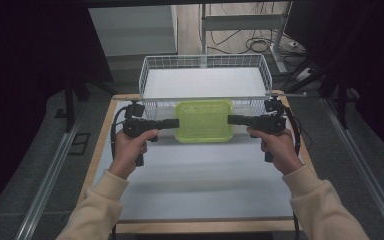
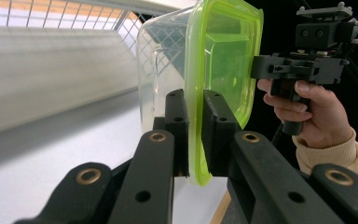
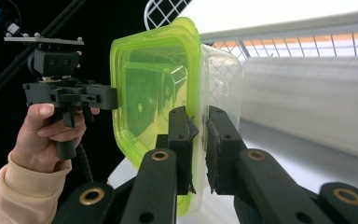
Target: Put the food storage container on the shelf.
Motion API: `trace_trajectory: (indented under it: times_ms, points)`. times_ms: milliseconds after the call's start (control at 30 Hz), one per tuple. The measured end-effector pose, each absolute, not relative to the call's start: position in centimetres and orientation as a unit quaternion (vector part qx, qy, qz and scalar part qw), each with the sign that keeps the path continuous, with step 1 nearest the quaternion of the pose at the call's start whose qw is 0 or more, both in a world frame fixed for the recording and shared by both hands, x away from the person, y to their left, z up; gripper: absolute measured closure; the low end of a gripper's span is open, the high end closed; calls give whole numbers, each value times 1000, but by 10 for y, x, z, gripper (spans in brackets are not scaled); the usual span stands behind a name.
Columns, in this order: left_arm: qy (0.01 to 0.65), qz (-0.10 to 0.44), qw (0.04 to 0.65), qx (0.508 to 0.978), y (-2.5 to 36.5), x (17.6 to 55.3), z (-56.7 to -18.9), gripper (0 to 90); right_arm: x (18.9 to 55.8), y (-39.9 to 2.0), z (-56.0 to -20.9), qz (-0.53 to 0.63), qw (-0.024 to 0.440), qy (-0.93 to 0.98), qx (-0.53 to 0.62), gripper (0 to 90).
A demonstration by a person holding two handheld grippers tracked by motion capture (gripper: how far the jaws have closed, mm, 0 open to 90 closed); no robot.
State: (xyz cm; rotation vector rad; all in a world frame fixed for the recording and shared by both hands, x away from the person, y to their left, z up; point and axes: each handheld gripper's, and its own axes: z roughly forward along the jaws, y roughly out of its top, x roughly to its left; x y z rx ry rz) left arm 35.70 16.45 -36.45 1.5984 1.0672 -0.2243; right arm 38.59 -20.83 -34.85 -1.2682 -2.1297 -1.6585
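Now container sits btwn left gripper & right gripper, rim clamped.

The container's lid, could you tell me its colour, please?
Translucent lime green lid; clearest in the right gripper view.

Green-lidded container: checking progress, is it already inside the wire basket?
No, the container is held before the wire basket, a claw on each side.

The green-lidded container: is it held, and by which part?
Yes. The left gripper and right gripper each clamp the container by its lid rim, at opposite ends.
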Motion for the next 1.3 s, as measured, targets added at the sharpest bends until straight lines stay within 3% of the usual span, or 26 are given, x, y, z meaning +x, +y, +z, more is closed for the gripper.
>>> trace_trajectory:
  times_ms: [1300]
  points:
    - [457, -75, 563, 684, 163, 408, -330, 825, 432, -206, -315, -560, 52, -705, -432, 811]
